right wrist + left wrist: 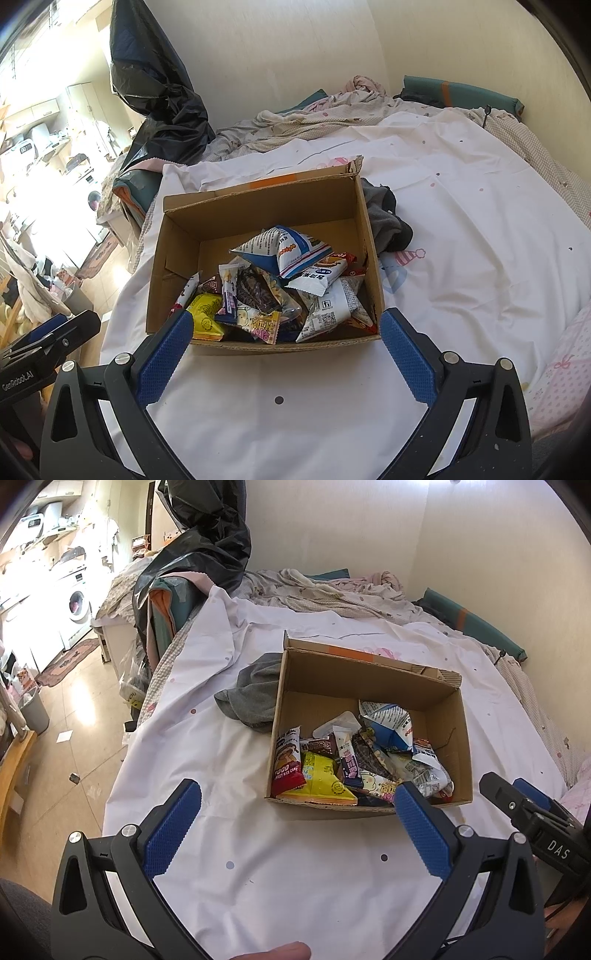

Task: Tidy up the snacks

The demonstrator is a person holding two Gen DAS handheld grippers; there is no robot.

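Cardboard box (258, 206), washing machine (79, 603) left-view-only

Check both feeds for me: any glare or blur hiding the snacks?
Left wrist view: kitchen side blown out; cardboard box and snack packets sharp. Right wrist view: the same glare at left, packets readable, edges bent by the fisheye.

The red snack packet (288, 766) reads "FOOD", the right gripper (532, 805) "DAS", the left gripper (48, 334) "GenRobot.AI".

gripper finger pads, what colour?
Blue, with a fine knurled texture, on black frames. Clearest in the right wrist view: right gripper pads.
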